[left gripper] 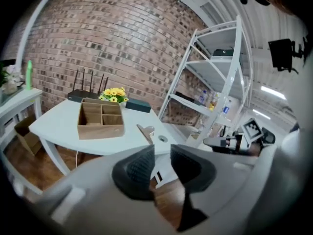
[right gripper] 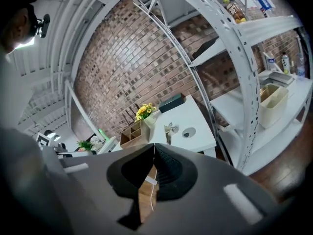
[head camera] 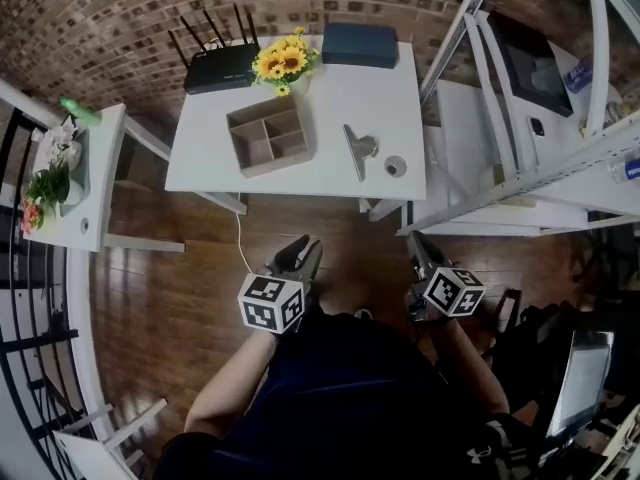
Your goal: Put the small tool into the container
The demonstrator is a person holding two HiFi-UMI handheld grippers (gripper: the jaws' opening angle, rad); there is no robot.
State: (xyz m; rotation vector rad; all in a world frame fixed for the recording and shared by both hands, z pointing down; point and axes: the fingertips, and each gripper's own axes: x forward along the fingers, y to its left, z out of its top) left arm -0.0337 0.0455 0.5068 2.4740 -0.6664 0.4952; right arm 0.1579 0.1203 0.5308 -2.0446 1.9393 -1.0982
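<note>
The small metal tool [head camera: 357, 149] lies flat on the white table [head camera: 330, 98], right of the wooden compartment box [head camera: 268, 136]; a small round piece [head camera: 395, 166] sits beside it. Both grippers hang over the wooden floor, short of the table's near edge. My left gripper [head camera: 299, 255] is open, a narrow gap between its pads with nothing in it [left gripper: 162, 168]. My right gripper [head camera: 419, 250] is shut and empty [right gripper: 154, 168]. The left gripper view shows the box [left gripper: 101, 119] and tool [left gripper: 145, 132] ahead. In the right gripper view the box [right gripper: 131, 135] and tool [right gripper: 169, 130] stand farther off.
A black router [head camera: 220, 68], sunflowers [head camera: 283, 61] and a dark blue box [head camera: 360, 44] line the table's far edge. A white shelving rack [head camera: 520, 118] stands to the right, a small side table with plants [head camera: 85, 178] to the left. A white cable [head camera: 240, 238] hangs from the table.
</note>
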